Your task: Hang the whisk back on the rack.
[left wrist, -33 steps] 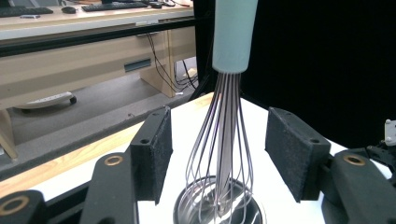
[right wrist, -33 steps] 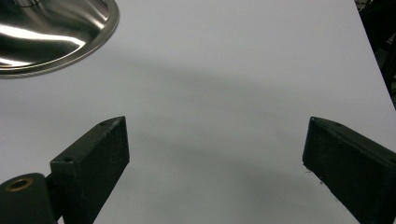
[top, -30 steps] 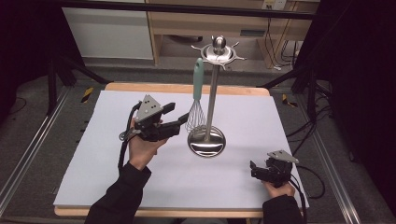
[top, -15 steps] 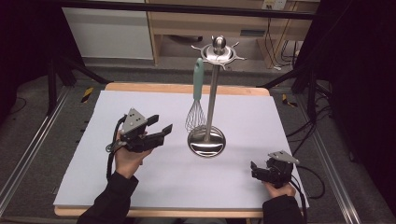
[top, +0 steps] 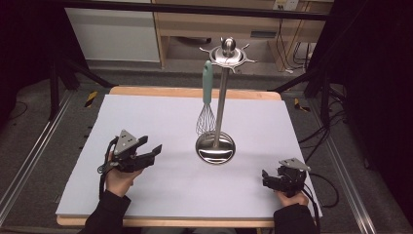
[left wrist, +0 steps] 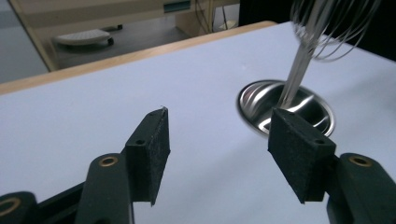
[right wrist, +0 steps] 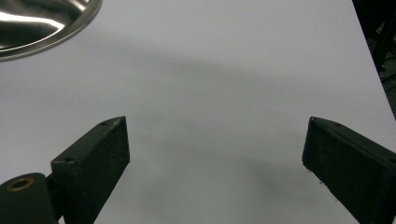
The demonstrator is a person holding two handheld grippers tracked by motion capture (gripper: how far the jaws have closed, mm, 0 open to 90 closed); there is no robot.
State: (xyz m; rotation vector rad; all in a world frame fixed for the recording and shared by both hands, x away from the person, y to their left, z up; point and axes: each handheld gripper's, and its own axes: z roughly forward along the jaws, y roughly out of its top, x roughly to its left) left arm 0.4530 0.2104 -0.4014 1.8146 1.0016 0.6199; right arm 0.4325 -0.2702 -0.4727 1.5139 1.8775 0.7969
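Whisk hangs from the steel stand mid-table, teal handle up, wires just above the round base; in the left gripper view its top is cut off and the wires blur. Left gripper sits low over the white mat, well left of the stand, jaws spread and just been opening, nothing between them. Right gripper at near-right corner, jaws wide, empty; the hand mostly hidden behind it.
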